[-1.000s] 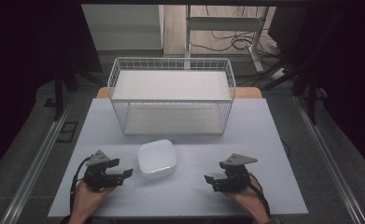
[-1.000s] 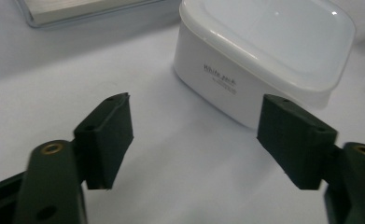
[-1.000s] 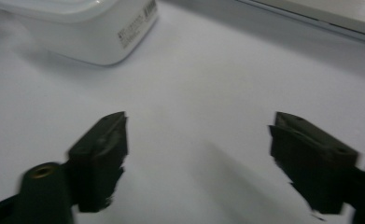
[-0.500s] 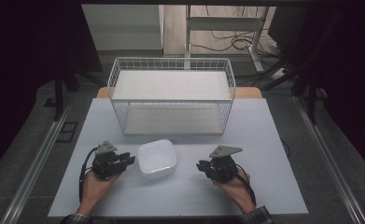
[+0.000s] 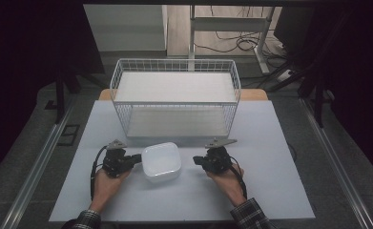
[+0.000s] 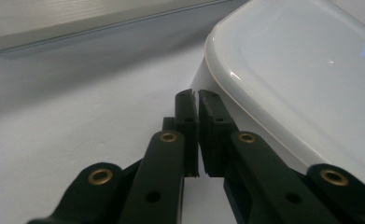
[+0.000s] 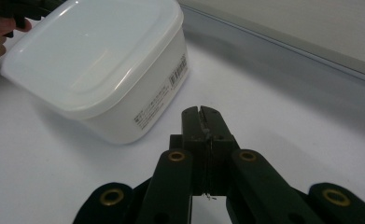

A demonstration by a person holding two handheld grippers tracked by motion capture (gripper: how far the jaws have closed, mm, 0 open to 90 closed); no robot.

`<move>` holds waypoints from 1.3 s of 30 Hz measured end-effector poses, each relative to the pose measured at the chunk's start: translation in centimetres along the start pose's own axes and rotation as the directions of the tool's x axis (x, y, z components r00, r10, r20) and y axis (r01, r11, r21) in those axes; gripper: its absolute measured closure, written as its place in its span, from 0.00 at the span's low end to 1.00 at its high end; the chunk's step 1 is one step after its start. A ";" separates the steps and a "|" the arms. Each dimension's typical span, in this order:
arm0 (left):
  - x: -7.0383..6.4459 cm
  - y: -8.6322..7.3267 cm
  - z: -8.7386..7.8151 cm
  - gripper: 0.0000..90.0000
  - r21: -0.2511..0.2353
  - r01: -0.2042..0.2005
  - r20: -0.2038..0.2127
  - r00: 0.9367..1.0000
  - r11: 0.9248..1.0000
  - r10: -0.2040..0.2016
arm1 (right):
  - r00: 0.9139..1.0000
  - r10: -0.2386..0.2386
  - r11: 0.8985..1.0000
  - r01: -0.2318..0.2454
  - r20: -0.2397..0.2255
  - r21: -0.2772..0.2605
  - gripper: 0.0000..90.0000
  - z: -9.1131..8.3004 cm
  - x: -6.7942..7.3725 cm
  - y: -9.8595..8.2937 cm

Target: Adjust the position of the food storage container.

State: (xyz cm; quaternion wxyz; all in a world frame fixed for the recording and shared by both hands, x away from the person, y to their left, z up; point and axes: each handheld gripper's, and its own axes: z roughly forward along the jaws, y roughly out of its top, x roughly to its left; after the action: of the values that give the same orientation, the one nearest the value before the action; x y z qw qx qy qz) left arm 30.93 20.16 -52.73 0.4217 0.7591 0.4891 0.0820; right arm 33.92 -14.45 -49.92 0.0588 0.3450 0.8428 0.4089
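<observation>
White container [image 5: 161, 161] unmoved; both tongs apparently nearer.

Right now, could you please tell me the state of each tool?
Left tool: shut, holding nothing, tips at the white container's side.
Right tool: shut, empty, short of the container.

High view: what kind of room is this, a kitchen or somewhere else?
Probably a lab or workshop set up for recording, not a kitchen. A plain white table holds just a wire basket and a lidded plastic container, dark curtains hang at both sides, and loose cables lie on the floor behind.
</observation>
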 end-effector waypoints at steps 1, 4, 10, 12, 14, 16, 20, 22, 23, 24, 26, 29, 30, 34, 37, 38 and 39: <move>-0.1 0.1 0.2 0.99 0.002 0.002 0.005 1.000 1.000 -0.002 | 1.000 0.003 1.000 -0.003 0.003 0.003 0.99 0.2 0.0 0.1; -0.5 0.4 0.8 1.00 0.011 -0.004 0.018 1.000 1.000 0.004 | 1.000 0.002 1.000 -0.002 0.014 0.006 0.99 0.9 0.0 0.3; -1.8 0.9 2.2 1.00 0.024 -0.025 0.045 0.999 0.999 0.024 | 0.999 0.012 1.000 -0.012 0.046 0.002 0.99 1.3 -0.5 0.3; -2.3 1.0 2.6 1.00 0.029 -0.036 0.059 0.998 0.999 0.034 | 0.999 0.013 1.000 -0.013 0.049 0.000 0.99 1.3 -0.6 0.3; -2.9 1.1 3.0 1.00 0.041 -0.054 0.063 0.997 0.998 0.052 | 0.999 0.019 1.000 -0.019 0.051 -0.002 0.99 1.1 -0.7 0.3; -3.5 1.0 3.3 1.00 0.053 -0.071 0.050 0.996 0.996 0.068 | 0.997 0.021 1.000 -0.021 0.073 0.002 0.99 1.0 -0.8 0.2; -4.0 0.9 3.4 1.00 0.064 -0.063 0.059 0.996 0.996 0.059 | 0.997 0.028 1.000 -0.029 0.076 0.011 0.99 0.5 -0.9 0.0; -4.3 0.8 3.3 1.00 0.067 -0.063 0.055 0.997 0.996 0.060 | 0.996 0.027 0.999 -0.029 0.080 0.021 0.99 0.3 -0.7 -0.2; -4.5 0.7 3.3 1.00 0.068 -0.063 0.055 0.997 0.996 0.059 | 0.996 0.022 0.999 -0.024 0.082 0.024 0.99 0.2 -0.6 -0.3; -4.6 0.7 3.3 1.00 0.073 -0.063 0.055 0.997 0.995 0.059 | 0.996 0.020 0.999 -0.022 0.085 0.028 0.99 0.1 -0.5 -0.4; -5.0 0.5 3.2 1.00 0.077 -0.063 0.065 0.996 0.995 0.058 | 0.995 0.012 0.999 -0.016 0.095 0.036 0.99 -0.4 -0.2 -0.7; -5.6 0.2 3.0 1.00 0.091 -0.076 0.074 0.995 0.993 0.069 | 0.995 0.013 0.999 -0.017 0.098 0.041 0.99 -0.7 -0.1 -1.0; -5.8 0.2 2.9 1.00 0.094 -0.078 0.076 0.995 0.992 0.071 | 0.995 0.013 0.999 -0.017 0.099 0.042 0.99 -0.9 0.0 -1.1; -6.6 -0.3 2.6 1.00 0.102 -0.098 0.063 0.994 0.990 0.092 | 0.995 0.008 0.999 -0.013 0.101 0.050 0.99 -1.4 0.4 -1.5; -7.1 -0.5 2.3 1.00 0.109 -0.111 0.052 0.993 0.988 0.106 | 0.995 -0.005 0.998 -0.001 0.100 0.056 0.99 -1.8 0.9 -1.9; -7.2 -0.5 2.3 1.00 0.108 -0.112 0.051 0.993 0.988 0.107 | 0.995 -0.004 0.998 -0.001 0.098 0.055 0.99 -2.0 1.1 -2.0; -7.1 -0.5 2.3 1.00 0.108 -0.116 0.059 0.992 0.987 0.110 | 0.995 -0.007 0.998 0.001 0.100 0.058 0.99 -2.0 1.2 -2.0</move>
State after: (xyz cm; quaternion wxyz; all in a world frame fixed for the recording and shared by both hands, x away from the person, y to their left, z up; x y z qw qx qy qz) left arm 28.21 13.19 -52.49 0.3861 0.8098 0.4379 0.0583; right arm 31.19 -15.88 -49.83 0.0919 0.3649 0.8511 0.3661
